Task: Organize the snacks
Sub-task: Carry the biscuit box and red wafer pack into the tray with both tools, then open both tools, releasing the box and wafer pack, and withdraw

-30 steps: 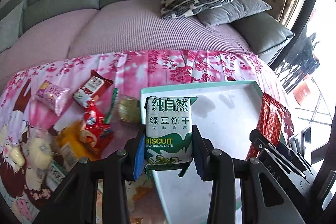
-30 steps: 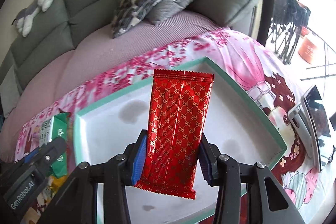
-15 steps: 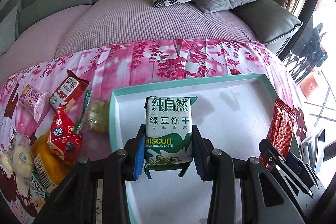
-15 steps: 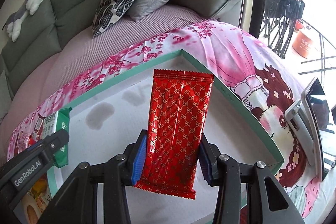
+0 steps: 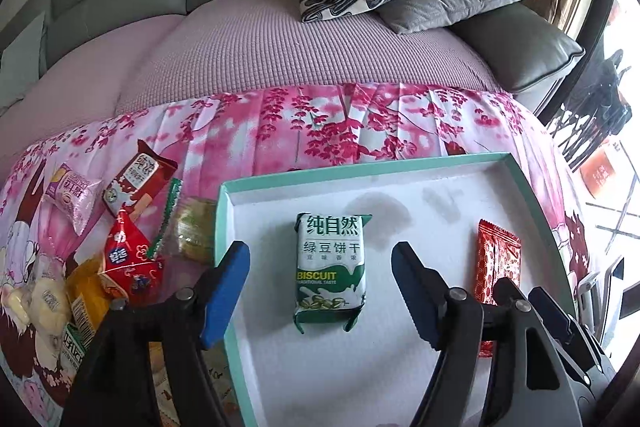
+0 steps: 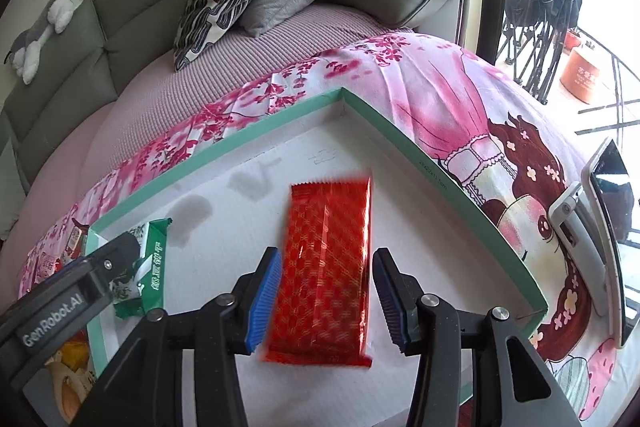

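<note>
Both grippers (image 5: 320, 283) (image 6: 324, 291) are spread wide, nothing held. Biscuit pack (image 5: 331, 267) and red wrapper (image 6: 326, 263) are laid apart inside tray (image 5: 360, 169); spacing likely kept for remaining snacks (image 5: 128, 255).

Green biscuit pack (image 5: 331, 269), red wrapper (image 6: 326, 267), flat in tray (image 5: 400, 169)

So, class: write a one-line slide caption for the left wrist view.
Open left gripper over green biscuit pack in the teal tray.

Both tools have let go: the left tool (image 5: 320, 291) dropped the biscuit pack (image 5: 331, 267), the right tool (image 6: 325, 291) the red packet (image 6: 326, 267) (now blurred).
</note>
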The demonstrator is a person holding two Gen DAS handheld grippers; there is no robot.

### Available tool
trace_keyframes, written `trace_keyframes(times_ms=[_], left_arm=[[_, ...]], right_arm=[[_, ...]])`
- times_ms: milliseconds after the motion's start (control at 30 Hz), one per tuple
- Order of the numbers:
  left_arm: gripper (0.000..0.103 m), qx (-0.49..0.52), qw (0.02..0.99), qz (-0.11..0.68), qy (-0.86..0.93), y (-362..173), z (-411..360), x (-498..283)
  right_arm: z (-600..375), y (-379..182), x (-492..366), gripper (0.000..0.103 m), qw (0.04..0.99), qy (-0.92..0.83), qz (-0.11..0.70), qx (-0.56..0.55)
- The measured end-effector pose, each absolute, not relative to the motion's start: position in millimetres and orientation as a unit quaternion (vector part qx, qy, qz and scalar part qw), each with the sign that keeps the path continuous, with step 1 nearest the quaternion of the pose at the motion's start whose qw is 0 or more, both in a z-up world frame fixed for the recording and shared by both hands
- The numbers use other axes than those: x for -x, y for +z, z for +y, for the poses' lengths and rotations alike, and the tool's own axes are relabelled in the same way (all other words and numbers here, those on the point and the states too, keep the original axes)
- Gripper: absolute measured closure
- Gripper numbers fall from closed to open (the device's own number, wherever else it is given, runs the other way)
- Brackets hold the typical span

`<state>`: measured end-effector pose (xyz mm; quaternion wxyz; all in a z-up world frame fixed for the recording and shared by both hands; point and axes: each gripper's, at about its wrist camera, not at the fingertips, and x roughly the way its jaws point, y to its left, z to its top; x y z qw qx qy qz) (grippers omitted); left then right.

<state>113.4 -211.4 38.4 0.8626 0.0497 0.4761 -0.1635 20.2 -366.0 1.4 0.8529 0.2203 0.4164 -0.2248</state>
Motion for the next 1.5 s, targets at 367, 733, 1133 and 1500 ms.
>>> trace_keyframes(times_ms=[367,733,1133,1500], left_arm=[[0.015,-0.055,0.892,0.44,-0.088,48.6,-177.0,-106.3],[0.001,-0.047,0.892,0.445,-0.061,48.1,-154.9,-101.4],[0.001,-0.071,0.901,0.422,-0.071,52.1,-135.4,-82.3],[0.001,-0.063,0.902,0.424,-0.051,51.3,-90.7,-65.1]], right_arm=[[-363.1,1.9,-19.8,0.008,0.857,-0.205,0.415,-0.227],[-357.2,4.5,-20.8,0.0,0.861,-0.196,0.416,-0.218],[-344.8,12.9,-20.5,0.0,0.869,-0.19,0.411,-0.199],[-324.9,21.6,-20.1,0.0,0.874,-0.184,0.407,-0.19]])
